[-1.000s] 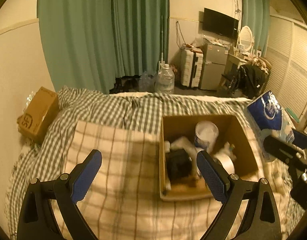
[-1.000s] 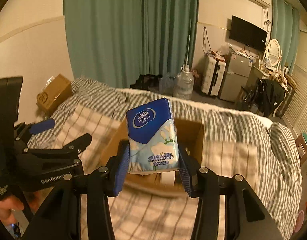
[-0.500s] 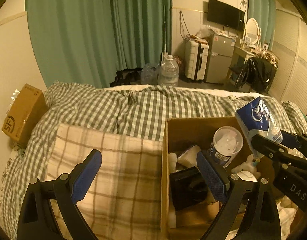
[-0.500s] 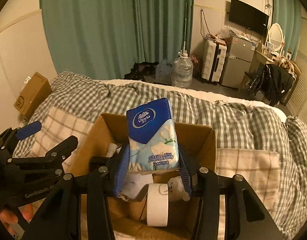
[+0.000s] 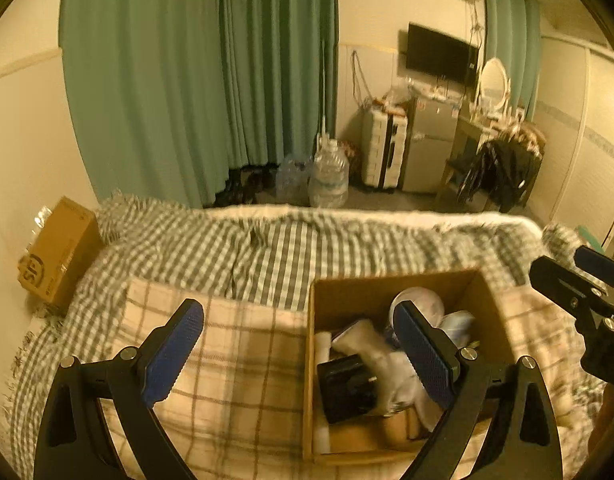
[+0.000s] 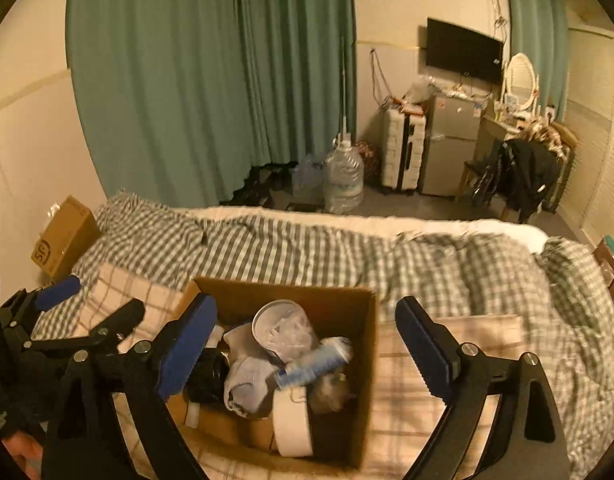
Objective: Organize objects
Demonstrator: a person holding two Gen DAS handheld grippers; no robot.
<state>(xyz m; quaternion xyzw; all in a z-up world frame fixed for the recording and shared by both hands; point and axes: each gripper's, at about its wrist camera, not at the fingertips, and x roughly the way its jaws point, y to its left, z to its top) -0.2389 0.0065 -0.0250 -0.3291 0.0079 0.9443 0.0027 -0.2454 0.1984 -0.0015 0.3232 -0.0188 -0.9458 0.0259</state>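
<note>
**Two grippers empty above a filled box**

Both grippers hang with fingers spread wide and nothing between them: the left gripper over the near-left edge of the box, the right gripper straight above it. The box sits on the bed, on the plaid blanket toward the bed's near edge.

Inside lie a clear-lidded tub, a blue tissue pack tipped on its side against the tub, a pale sock or cloth, a black case and a white roll at the near wall. Judging by this, most of the sorting looks done — several things are already boxed, and no loose item shows on the bedding around it. A second carton rests at the bed's far-left corner; whether it belongs to the job I cannot say.

Much is unclear — motion blur softens the box contents, a brownish lump beside the roll is unreadable, and gripper arms cover the box's near corners. The bed's near edge is cut off.
</note>
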